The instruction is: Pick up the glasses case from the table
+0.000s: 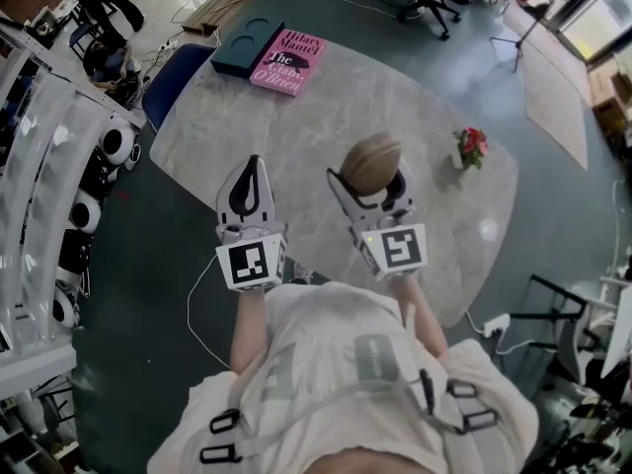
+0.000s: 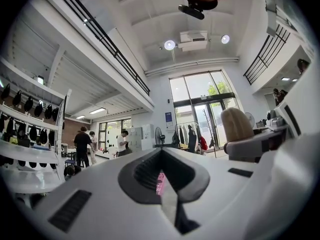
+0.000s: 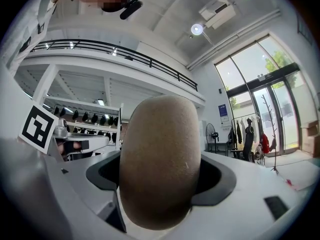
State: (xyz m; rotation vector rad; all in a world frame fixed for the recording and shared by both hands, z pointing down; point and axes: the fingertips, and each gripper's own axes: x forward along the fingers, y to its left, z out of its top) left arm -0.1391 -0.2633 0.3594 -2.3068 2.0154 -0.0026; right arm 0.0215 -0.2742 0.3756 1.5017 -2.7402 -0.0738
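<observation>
A tan, oval glasses case is held up off the table, with my right gripper shut on it. In the right gripper view the case fills the space between the jaws and stands upright. My left gripper hovers beside it to the left, jaws shut with nothing in them. The left gripper view points up into the room. There the jaws meet, and the case shows at the right in the other gripper.
A pale marble table lies below both grippers. A pink book and a dark teal book lie at its far left edge. A small pot of red flowers stands at the right. White shelving lines the left side.
</observation>
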